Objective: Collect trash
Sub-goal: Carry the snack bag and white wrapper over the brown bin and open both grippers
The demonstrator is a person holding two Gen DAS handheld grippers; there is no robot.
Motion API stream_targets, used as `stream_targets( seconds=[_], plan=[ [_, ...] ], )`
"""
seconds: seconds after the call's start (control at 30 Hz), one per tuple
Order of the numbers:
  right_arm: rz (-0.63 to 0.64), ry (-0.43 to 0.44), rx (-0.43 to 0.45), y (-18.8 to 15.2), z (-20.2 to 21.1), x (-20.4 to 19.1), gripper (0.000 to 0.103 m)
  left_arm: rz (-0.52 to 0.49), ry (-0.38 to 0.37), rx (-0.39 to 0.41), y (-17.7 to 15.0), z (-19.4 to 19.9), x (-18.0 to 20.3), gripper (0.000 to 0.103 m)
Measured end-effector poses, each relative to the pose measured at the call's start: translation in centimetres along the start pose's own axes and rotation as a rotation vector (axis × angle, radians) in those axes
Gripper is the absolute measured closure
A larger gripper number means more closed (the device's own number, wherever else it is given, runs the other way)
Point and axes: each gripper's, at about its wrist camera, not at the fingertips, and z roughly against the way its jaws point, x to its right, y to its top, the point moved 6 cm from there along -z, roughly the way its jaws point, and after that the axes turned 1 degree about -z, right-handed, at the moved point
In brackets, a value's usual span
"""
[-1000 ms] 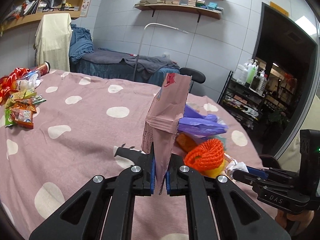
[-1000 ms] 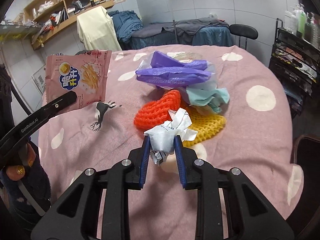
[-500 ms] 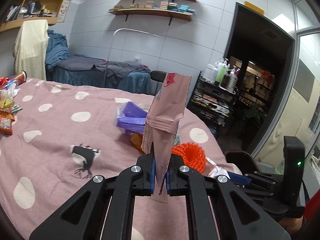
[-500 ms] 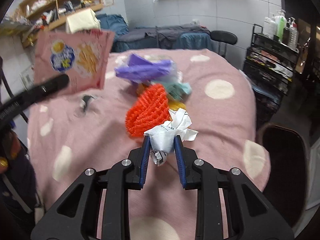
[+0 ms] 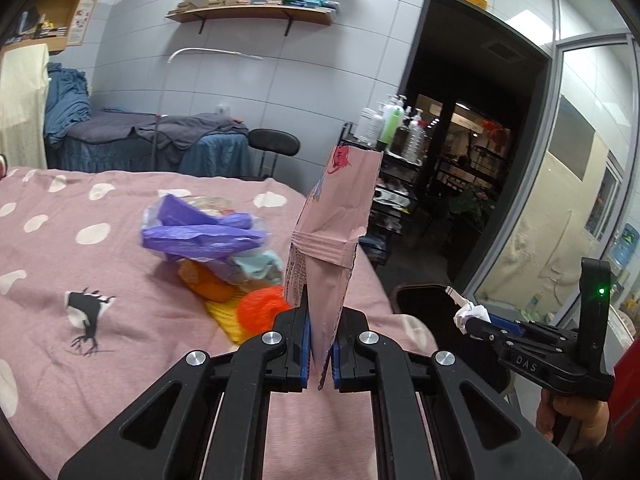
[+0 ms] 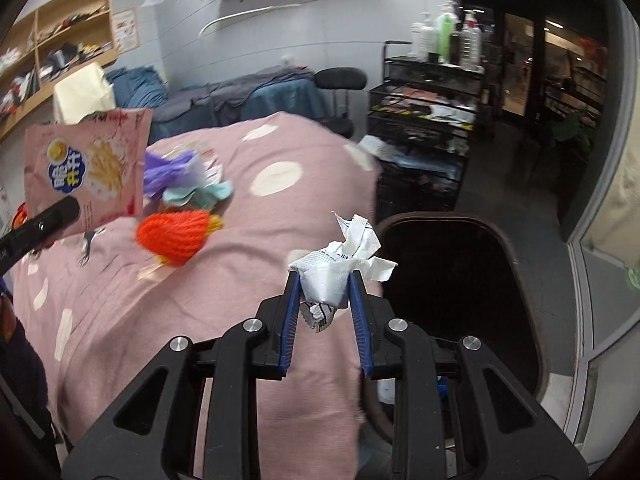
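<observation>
My right tool [image 6: 323,294] grips crumpled paper [image 6: 344,258] beside what looks like a bin [image 6: 460,280] past the bench [image 6: 240,280] edge, ready for dropping, while my left tool [image 5: 320,344] pinches the pink snack bag [image 5: 332,240].

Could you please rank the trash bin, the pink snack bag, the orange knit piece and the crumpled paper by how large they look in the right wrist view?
1. trash bin
2. pink snack bag
3. orange knit piece and crumpled paper: alike; the paper is nearer.

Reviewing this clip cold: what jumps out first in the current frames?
The pink snack bag stands upright, pinched in the left gripper above the pink polka-dot tablecloth. The right gripper is shut on a crumpled white wrapper, carried beside the dark trash bin at the table's edge. Behind them on the cloth sits a bright pile: purple plastic bag and orange mesh scrubber.
</observation>
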Motion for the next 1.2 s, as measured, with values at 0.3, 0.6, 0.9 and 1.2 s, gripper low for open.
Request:
stream_targets(
  seconds=[0.3, 0.6, 0.9, 1.2],
  plan=[
    [-0.093, -0.062, -0.019, -0.8, -1.0, 4.5, 0.077, -0.085, -0.098, -0.032, 0.1, -2.2, 5.5, 0.095],
    [-0.177, -0.089, -0.101, -3.0, -5.2, 7.4, 0.075, -0.138, -0.172, -0.083, -0.7, -4.8, 9.8, 0.095],
    [-0.268, -0.145, -0.121, -5.5, -5.9, 9.7, 0.030, -0.161, -0.217, -0.160, -2.5, -7.3, 12.7, 0.095],
    [-0.305, -0.232, -0.006, -4.2, -2.6, 12.3, 0.015, -0.179, -0.253, -0.219, -3.9, -9.4, 15.5, 0.095]
  ],
)
